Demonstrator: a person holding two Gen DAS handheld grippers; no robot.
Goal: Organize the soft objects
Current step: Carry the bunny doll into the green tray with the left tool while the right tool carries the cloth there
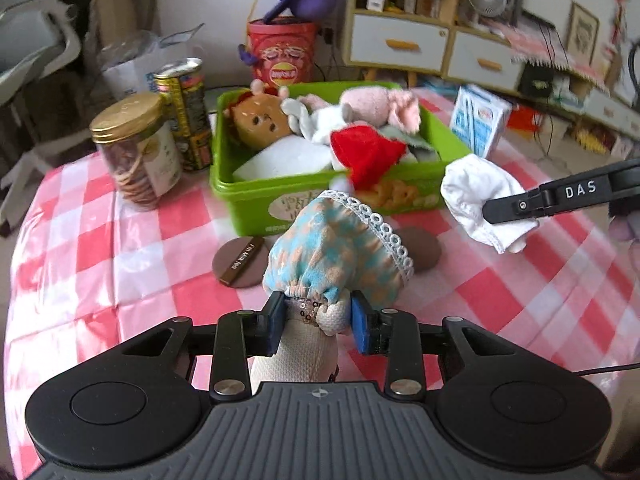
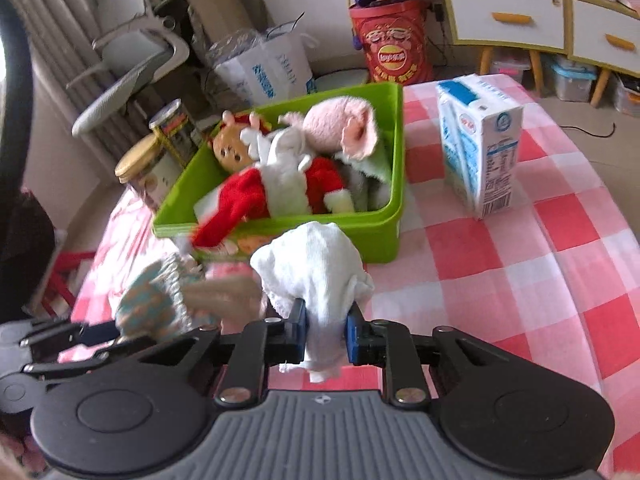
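Note:
My left gripper [image 1: 318, 322] is shut on a soft doll with a blue-and-peach patterned dress [image 1: 336, 252], lifted above the checked tablecloth. My right gripper [image 2: 326, 334] is shut on a white cloth [image 2: 316, 272], also off the table; the same cloth [image 1: 480, 196] hangs from its finger [image 1: 516, 204] at the right of the left wrist view. Ahead of both stands a green bin [image 1: 280, 196] holding a deer-faced doll [image 1: 260, 118], a pink plush [image 1: 372, 104] and a red-and-white plush [image 1: 364, 154]. In the right wrist view the bin [image 2: 376, 232] lies just beyond the cloth, and the doll [image 2: 160, 304] shows blurred at left.
A cookie jar with a gold lid [image 1: 136, 148] and a yellow tin [image 1: 184, 112] stand left of the bin. A blue-and-white milk carton [image 2: 480, 144] stands to its right. Brown round coasters [image 1: 240, 260] lie on the cloth in front of the bin.

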